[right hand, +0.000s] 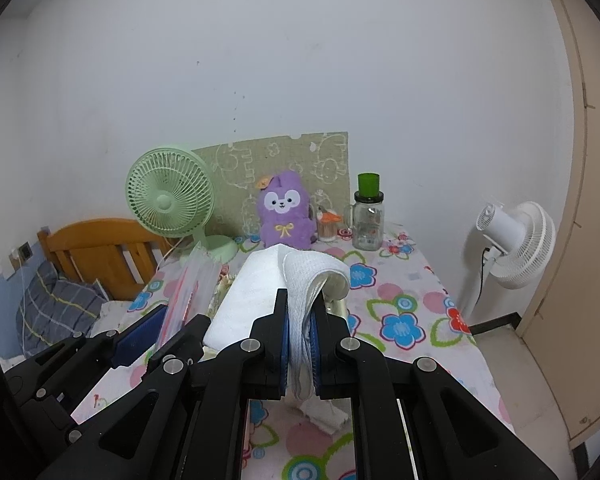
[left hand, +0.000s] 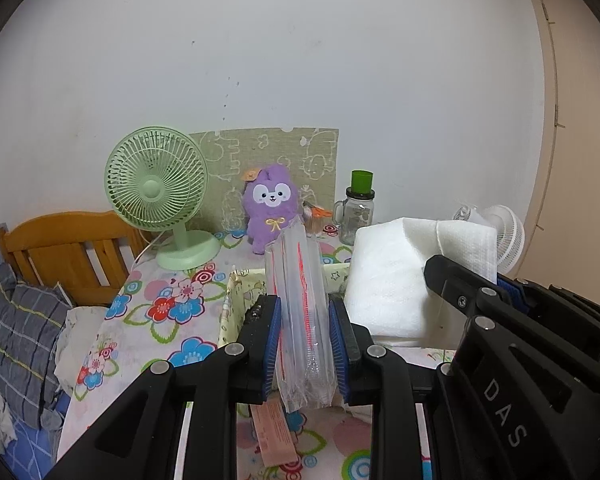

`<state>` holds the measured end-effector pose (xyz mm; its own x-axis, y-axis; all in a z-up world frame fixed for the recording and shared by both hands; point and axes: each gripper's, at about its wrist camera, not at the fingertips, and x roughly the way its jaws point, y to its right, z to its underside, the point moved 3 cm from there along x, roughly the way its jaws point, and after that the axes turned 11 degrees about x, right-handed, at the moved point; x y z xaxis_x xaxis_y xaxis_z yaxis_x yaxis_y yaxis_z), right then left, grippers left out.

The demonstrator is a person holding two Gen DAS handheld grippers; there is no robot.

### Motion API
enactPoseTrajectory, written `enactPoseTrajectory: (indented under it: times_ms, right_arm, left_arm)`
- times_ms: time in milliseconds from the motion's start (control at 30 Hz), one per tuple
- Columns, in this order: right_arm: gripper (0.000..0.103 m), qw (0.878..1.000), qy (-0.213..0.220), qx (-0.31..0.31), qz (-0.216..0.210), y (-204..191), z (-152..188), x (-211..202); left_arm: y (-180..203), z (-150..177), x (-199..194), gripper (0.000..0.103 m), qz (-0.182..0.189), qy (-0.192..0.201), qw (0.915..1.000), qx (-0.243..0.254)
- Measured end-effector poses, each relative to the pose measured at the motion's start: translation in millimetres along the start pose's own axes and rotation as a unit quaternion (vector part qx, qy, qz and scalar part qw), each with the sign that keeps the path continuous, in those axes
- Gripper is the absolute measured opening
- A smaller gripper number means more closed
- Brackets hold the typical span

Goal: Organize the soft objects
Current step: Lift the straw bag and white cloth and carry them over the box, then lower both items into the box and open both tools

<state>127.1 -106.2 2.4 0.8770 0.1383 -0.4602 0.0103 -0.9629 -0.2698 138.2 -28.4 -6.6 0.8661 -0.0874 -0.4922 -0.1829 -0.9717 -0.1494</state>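
My left gripper [left hand: 304,304] is shut on a clear plastic packet with red print [left hand: 302,312], held upright above a cloth-lined basket [left hand: 235,300]. The right gripper [right hand: 301,312] is shut on a folded white cloth [right hand: 295,280], which droops forward over its fingers. In the left wrist view the same white cloth [left hand: 392,280] shows to the right of the packet, with the right gripper's black body [left hand: 520,340] behind it. In the right wrist view the packet [right hand: 187,292] and the left gripper's blue pads [right hand: 139,332] appear at lower left. A purple plush toy [left hand: 271,208] sits at the back of the table.
A green desk fan [left hand: 159,200] stands at back left, a glass jar with green lid [left hand: 358,210] at back right, and a printed board [left hand: 267,160] leans on the wall. The flowered tablecloth [right hand: 400,320] covers the table. A white floor fan [right hand: 512,240] stands right; a wooden bed [left hand: 67,248] lies left.
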Motion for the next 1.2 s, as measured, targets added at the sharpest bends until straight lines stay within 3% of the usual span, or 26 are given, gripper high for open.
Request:
enactPoseTrajectory:
  times_ms: [767, 1000, 1067, 1200]
  right_arm:
    - [0.012, 0.999, -0.046, 0.011, 0.001, -4, -18, 117]
    - [0.011, 0.998, -0.061, 0.01, 0.01, -3, -14, 149]
    - [0.011, 0.998, -0.059, 0.01, 0.012, -3, -13, 154]
    - [0.012, 0.998, -0.059, 0.005, 0.013, -5, -11, 162]
  left_arm:
    - [-32, -9, 106, 0.024, 0.004, -0.044, 0.9988, -0.024]
    - [-38, -1, 136, 0.045, -0.003, -0.066, 0.9976, -0.021]
    - [-41, 2, 141, 0.063, -0.005, -0.071, 0.9972, -0.024]
    - [-46, 8, 151, 0.074, -0.011, -0.084, 0.9961, -0.025]
